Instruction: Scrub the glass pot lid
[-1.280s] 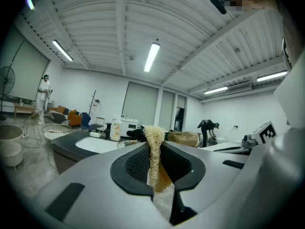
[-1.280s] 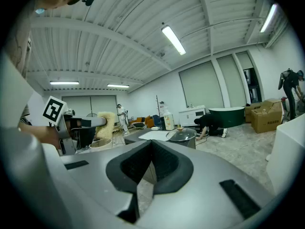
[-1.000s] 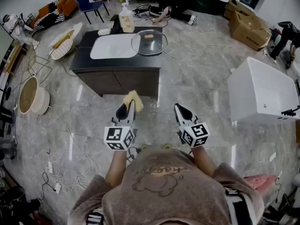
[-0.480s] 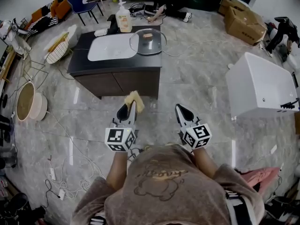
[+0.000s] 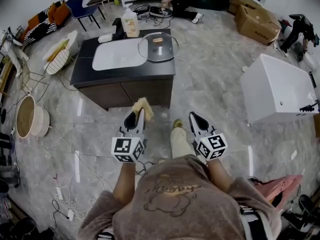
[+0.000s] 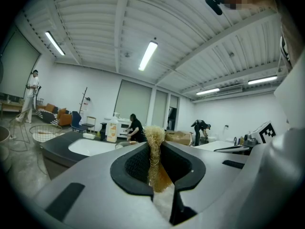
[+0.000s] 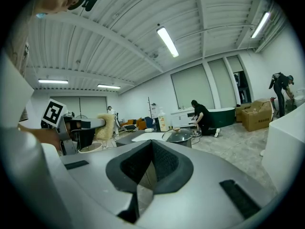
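While the person stands back from the dark counter (image 5: 125, 74), head view has the glass pot lid (image 5: 158, 51) lying flat at its right end, knob (image 5: 158, 39) up, just beside the white sink basin (image 5: 118, 54); it's round, so no long axis to call. Soap bottle (image 5: 131, 23) stands at the far edge. Both grippers are well short of the counter, pointing at it: left gripper (image 5: 136, 115) clamps a tan fibre scrubber (image 5: 143, 106), tuft sticking out past the tips toward the counter; right gripper (image 5: 195, 118) closed, nothing in it. Left gripper view: scrubber is a thin strip squeezed edge-on between the pads, long axis upright along the jaws, which head view can't show. Right gripper view: jaws together, empty; lid seen side-on, domed, sitting level on the counter, scrubber tuft at far left.
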`<state>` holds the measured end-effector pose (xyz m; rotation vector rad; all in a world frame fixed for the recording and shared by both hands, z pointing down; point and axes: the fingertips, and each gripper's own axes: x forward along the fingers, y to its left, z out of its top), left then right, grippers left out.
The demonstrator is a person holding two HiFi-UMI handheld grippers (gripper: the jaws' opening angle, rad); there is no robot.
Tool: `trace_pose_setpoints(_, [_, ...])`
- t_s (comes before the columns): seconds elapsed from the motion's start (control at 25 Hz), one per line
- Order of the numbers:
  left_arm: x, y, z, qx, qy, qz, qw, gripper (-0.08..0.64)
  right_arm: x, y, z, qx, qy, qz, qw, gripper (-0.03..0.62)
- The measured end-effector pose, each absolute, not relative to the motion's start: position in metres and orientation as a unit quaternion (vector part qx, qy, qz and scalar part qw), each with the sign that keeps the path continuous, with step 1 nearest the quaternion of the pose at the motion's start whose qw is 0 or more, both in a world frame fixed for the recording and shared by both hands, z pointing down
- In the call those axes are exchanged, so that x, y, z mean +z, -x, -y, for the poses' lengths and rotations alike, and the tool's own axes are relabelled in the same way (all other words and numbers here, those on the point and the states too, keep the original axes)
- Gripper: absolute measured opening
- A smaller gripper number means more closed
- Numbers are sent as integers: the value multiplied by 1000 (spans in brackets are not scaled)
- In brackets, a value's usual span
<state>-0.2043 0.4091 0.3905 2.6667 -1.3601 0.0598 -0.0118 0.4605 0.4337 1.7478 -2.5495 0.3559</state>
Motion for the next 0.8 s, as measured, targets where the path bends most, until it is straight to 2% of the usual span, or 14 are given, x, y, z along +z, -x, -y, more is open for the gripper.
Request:
trace_pose_setpoints(0.32, [400, 198, -338, 19, -889, 452, 75, 64, 446, 11, -382, 117, -555, 824, 9, -3])
trace_pose_setpoints(0.8, [374, 154, -168, 11, -874, 480, 78, 64, 421, -35, -203, 116, -525, 843, 13, -3])
